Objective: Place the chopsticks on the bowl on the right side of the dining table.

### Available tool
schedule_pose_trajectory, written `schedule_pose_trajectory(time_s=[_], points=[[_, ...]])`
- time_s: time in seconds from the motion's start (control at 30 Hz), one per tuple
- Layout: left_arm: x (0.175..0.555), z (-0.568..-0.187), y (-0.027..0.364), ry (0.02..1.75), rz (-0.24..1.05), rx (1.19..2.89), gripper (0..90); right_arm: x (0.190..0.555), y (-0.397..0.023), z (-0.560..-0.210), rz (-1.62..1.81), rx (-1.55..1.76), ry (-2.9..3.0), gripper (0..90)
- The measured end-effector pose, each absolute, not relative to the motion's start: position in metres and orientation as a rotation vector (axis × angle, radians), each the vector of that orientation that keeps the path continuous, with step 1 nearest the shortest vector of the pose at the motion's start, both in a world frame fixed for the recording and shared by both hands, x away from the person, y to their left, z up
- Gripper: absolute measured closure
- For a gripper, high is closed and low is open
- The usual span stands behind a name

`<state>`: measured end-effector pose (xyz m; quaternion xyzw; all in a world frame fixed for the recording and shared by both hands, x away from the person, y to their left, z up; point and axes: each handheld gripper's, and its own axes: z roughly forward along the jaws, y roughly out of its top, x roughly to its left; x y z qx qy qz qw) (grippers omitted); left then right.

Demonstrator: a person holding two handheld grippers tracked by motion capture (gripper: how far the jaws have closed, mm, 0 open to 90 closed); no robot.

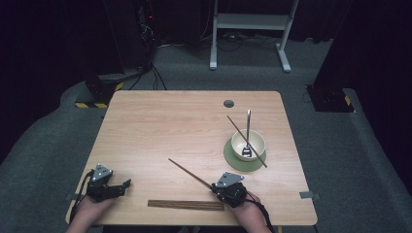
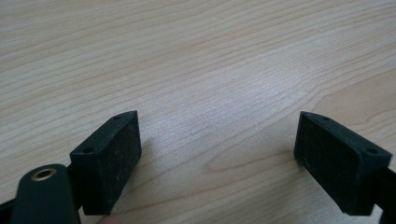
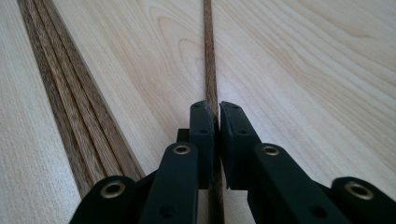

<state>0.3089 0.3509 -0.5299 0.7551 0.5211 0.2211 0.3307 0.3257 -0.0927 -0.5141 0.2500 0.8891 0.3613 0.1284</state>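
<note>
wooden table under dim surroundings. one chopstick lies on it, clamped at its near end by the right tool; its mate rests across the bowl. likely step: pickup; next, lift and carry bowlward. left tool gapes, idle.

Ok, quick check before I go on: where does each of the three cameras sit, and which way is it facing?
High view: above the person's side, looking forward and down on the light wooden table; both hands, left gripper, right gripper.
Left gripper view: rides the left gripper, looking between open jaws at bare tabletop.
Right gripper view: rides the right gripper, jaws shut on the thin brown wooden chopstick.
Shared: high and right gripper views show that chopstick and the dark wooden slat mat.
</note>
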Motion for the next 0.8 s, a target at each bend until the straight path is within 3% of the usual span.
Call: schedule_pose_trajectory(time_s=[0.8], points=[[0.309,-0.530,0.351,1.361,0.578,1.975,15.0,0.331,-0.153,-0.466,1.193,0.889,2.274,84.0]])
